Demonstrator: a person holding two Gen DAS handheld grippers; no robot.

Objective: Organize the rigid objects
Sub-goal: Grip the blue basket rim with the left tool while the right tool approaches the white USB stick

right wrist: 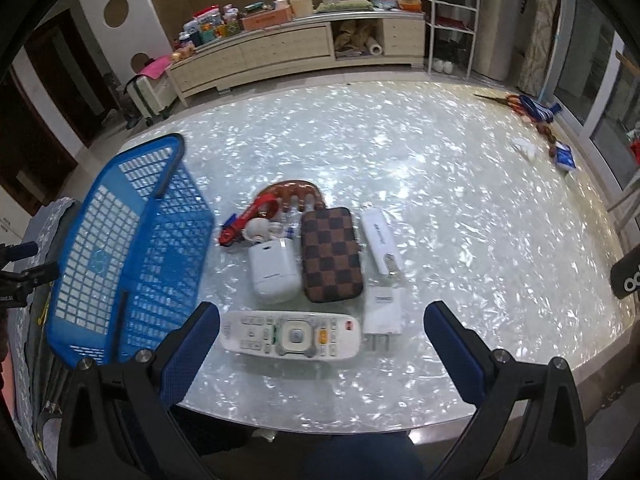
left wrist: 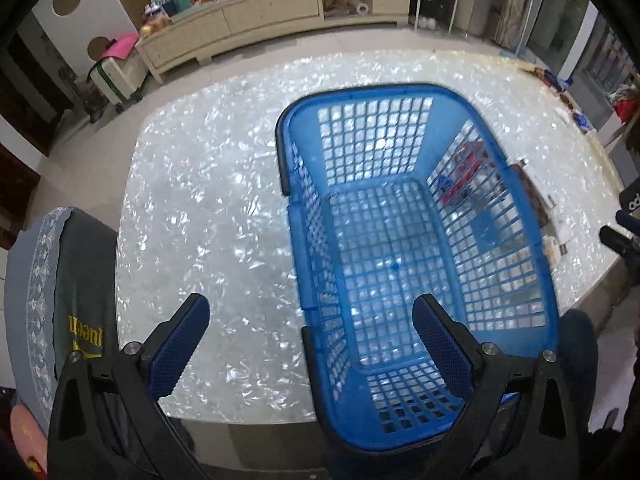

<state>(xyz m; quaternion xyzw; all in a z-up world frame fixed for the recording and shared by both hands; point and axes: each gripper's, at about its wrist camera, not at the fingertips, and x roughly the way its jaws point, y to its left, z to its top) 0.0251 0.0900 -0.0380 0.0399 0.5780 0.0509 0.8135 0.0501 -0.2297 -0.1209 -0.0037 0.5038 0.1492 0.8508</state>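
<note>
Nothing sits in the blue basket yet; through its lattice floor I see only the shiny worktop beneath. By my reckoning the sorting has not started, and every item is still to go in.

My left hand-held gripper hangs above the basket's near end, jaws spread wide and holding nothing. My right hand-held gripper is just as wide open and empty, poised over the near edge of the worktop with the white remote lying between its fingers.

All the pieces lie in a tight cluster just right of the basket. The remote is nearest me, its long axis running left to right across my view, the red button end to the right. Behind it stands a white case and, touching its right side, a brown checkered pouch, both with their long axes running near to far. Right of the pouch a white stick-shaped gadget lies near to far, tilted slightly, and a white plug adapter rests in front of it, prongs toward me. At the far end sit a brown wooden comb-like piece and a red tool, angled from near-left to far-right.

The basket's long axis runs near to far.
</note>
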